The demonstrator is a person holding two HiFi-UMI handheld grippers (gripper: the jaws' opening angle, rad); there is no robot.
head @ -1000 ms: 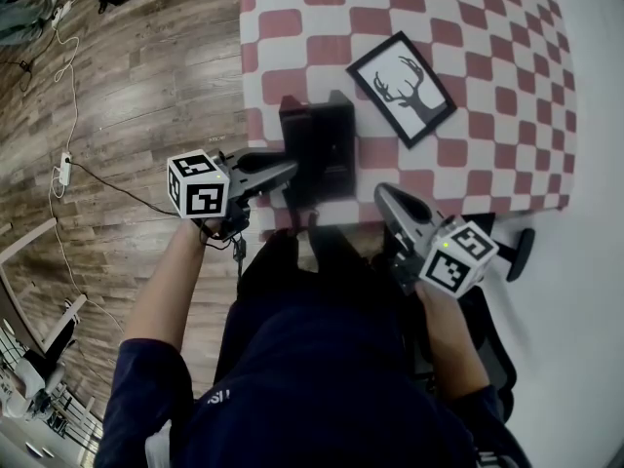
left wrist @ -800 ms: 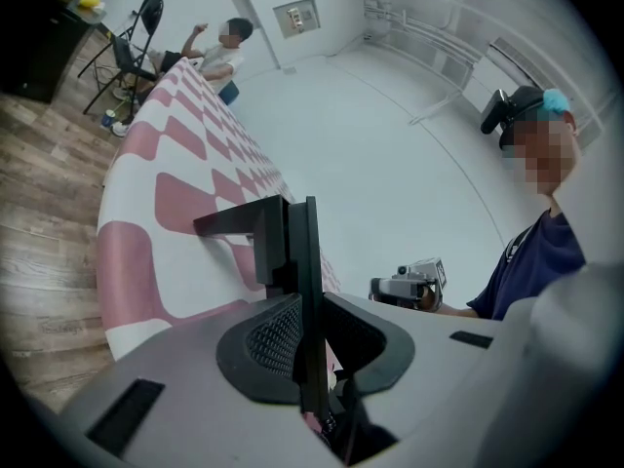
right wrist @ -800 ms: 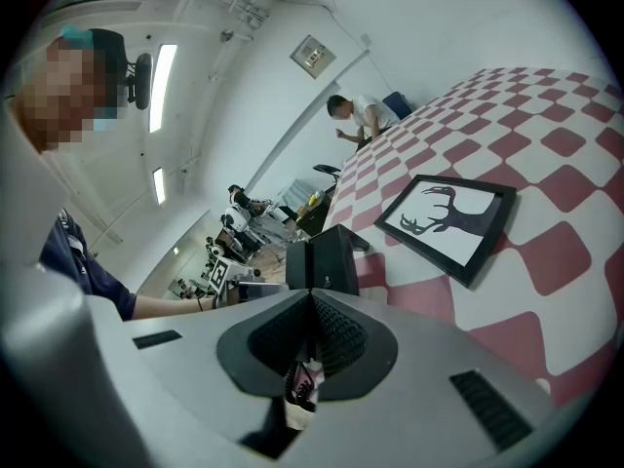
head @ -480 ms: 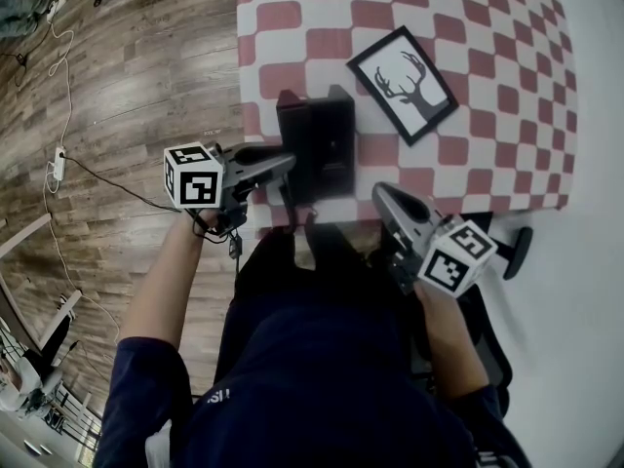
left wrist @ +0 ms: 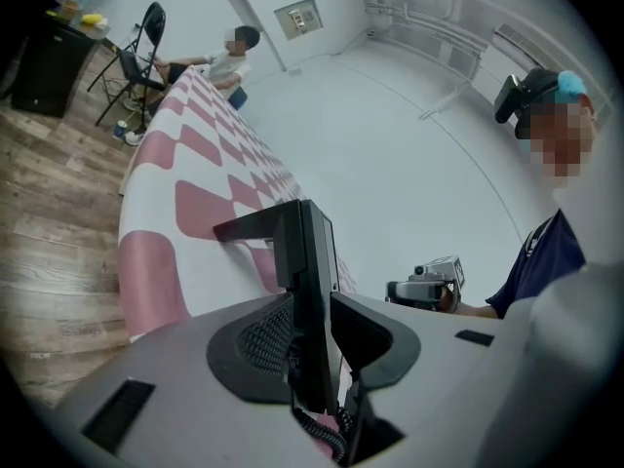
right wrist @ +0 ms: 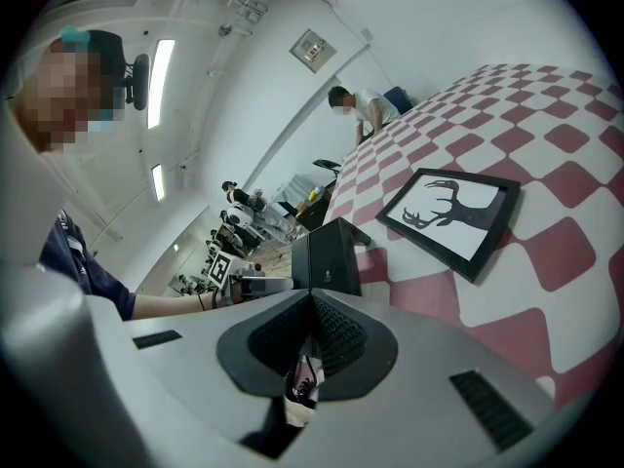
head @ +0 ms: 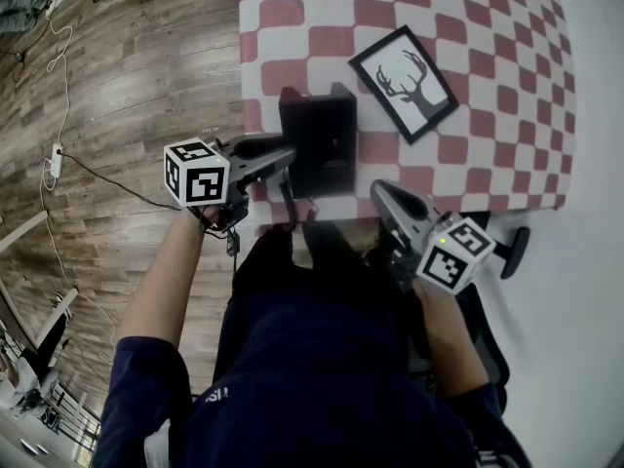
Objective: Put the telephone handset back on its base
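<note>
1. The left hand-held gripper [left wrist: 310,302] has its jaws opening. They are spread around the telephone handset [left wrist: 304,252]: the left pad lies close against it and a gap shows on the right, so this reads as a release rather than a grip.
2. The handset stands edge-on between those jaws. In the head view it lies flush along the left side of the base [head: 331,149] and appears seated, so the task looks all but done.
3. The coiled cord [left wrist: 322,439] loops below the jaws toward the person and seems slack enough not to tug the handset off.
4. The right hand-held gripper [right wrist: 312,302] has its jaws pressed together on nothing. It is held by the near edge of the worktop [head: 468,86], apart from the phone, probably to keep clear.
5. The phone sits near the near-left corner of the chequered worktop, and a framed deer picture [head: 405,81] lies near it to the right, not touching.
</note>
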